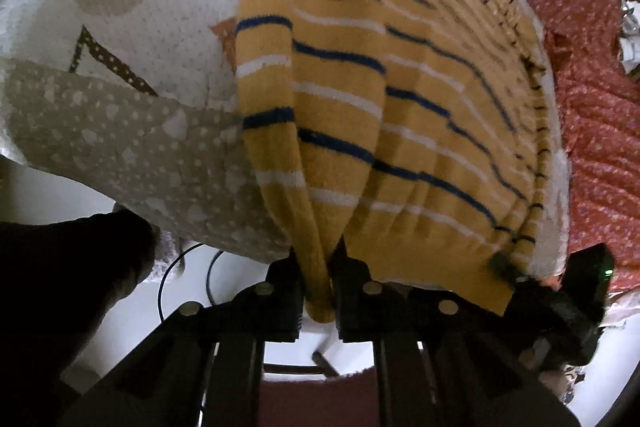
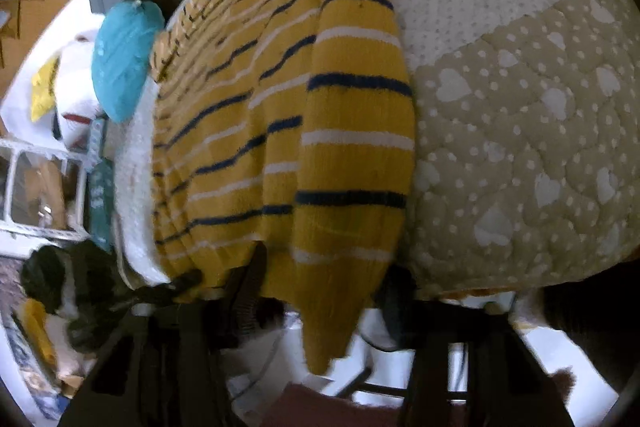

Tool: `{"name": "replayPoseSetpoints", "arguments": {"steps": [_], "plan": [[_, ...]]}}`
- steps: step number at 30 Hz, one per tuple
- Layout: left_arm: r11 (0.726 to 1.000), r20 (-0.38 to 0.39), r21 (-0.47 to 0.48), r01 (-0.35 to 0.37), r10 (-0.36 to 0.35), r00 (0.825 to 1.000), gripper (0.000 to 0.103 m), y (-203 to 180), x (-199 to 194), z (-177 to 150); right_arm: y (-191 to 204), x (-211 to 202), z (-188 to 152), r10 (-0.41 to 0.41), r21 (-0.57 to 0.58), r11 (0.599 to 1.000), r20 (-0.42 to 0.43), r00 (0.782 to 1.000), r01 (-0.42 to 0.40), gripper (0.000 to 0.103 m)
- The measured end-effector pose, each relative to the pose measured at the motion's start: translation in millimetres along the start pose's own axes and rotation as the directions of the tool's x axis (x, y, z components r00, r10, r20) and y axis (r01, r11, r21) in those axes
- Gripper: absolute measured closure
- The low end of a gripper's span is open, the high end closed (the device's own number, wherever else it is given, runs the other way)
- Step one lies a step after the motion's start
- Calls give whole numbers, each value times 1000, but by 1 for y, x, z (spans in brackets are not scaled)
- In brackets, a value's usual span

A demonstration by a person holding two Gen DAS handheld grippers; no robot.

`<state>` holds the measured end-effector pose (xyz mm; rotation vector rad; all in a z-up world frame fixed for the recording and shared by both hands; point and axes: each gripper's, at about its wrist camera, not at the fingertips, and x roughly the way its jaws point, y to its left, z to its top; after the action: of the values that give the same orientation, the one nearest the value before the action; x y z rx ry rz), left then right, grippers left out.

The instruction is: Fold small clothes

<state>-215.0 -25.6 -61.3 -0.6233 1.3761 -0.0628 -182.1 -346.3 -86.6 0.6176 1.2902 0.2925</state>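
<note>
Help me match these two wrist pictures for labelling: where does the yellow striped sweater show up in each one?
Left wrist: the yellow striped sweater fills the centre and upper right, a bunched fold pinched in the left gripper at the bottom.
Right wrist: the sweater runs down the centre-left, its end hanging low in the middle.
Shared landmark: the beige heart-print quilt, left of the sweater in the left view, right of it in the right view.

Quilted heart-print bedspread [image 2: 520,131], white floor [image 1: 48,195]

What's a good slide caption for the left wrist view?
Left tongs pinch the sleeve of a yellow striped sweater spread over a quilted blanket.
</note>
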Motion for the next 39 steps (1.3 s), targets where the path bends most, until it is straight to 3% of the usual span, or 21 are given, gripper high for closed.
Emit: {"name": "replayPoseSetpoints", "arguments": {"steps": [2,6,10,13,20,27,33,39], "plan": [[999,12,-19,36,-36,999,92,5,-13,-1,2,-2,-2,23,-7,1000,-23,999,-23,92],[993,59,-42,112,-109,992,92,8,-42,1,9,-33,1,137,-3,991,39,990,-137,94],[980,95,-78,184,-176,980,93,0,-58,27,22,-66,18,200,-44,980,109,974,-196,94],[977,153,-44,210,-202,967,93,-16,-75,57,32,-78,38,233,-53,972,151,961,-228,95],[983,253,30,180,-182,950,93,-58,-95,150,73,-87,122,240,-109,970,256,936,-219,95],[992,283,26,123,-125,951,93,-93,-70,257,101,-68,216,208,-137,976,320,924,-172,96],[995,258,-13,94,-88,962,93,-105,-30,330,96,-25,298,154,-119,986,334,930,-121,96],[999,232,-16,42,-37,972,93,-119,7,376,66,14,345,136,-56,991,339,931,-124,96]]}}
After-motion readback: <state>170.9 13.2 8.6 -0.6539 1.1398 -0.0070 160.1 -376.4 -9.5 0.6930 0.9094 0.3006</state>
